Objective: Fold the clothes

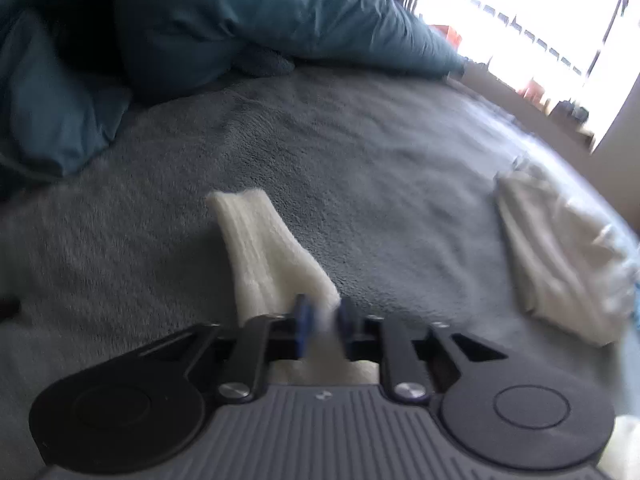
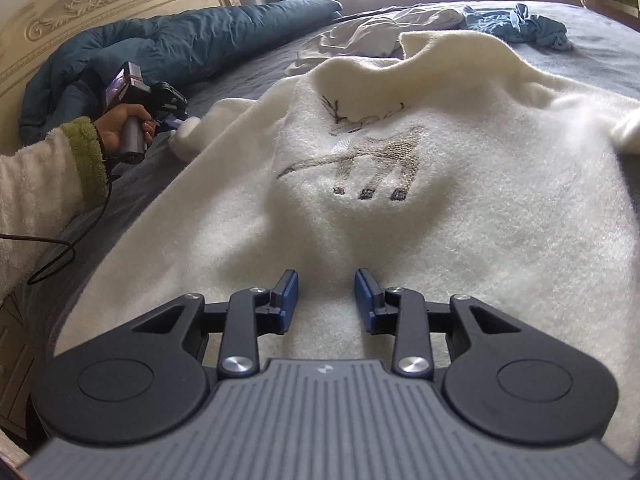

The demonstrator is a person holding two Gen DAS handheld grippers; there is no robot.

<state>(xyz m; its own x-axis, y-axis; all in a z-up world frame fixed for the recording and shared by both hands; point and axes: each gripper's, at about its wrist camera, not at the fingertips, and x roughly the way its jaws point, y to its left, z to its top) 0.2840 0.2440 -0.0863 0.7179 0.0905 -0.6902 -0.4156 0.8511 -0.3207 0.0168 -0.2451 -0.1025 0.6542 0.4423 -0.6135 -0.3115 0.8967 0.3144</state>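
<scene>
A cream knitted sweater (image 2: 400, 208) with a deer motif lies spread on the bed. My right gripper (image 2: 326, 280) is open just over its lower part, the blue pads apart with only flat fabric under them. In the right wrist view, a hand holds my left gripper (image 2: 174, 122) at the far left, by the sleeve's end. The left wrist view is blurred: my left gripper (image 1: 324, 316) is shut on the sweater's sleeve (image 1: 260, 248), which runs forward from the jaws over the grey blanket (image 1: 360, 160).
A teal duvet (image 2: 180, 48) is bunched along the carved cream headboard (image 2: 92, 4). A crumpled blue garment (image 2: 520, 24) and a pale cloth (image 2: 372, 32) lie at the far end. Another cream cloth (image 1: 560, 260) lies right of the sleeve. A cable (image 2: 60, 256) trails at left.
</scene>
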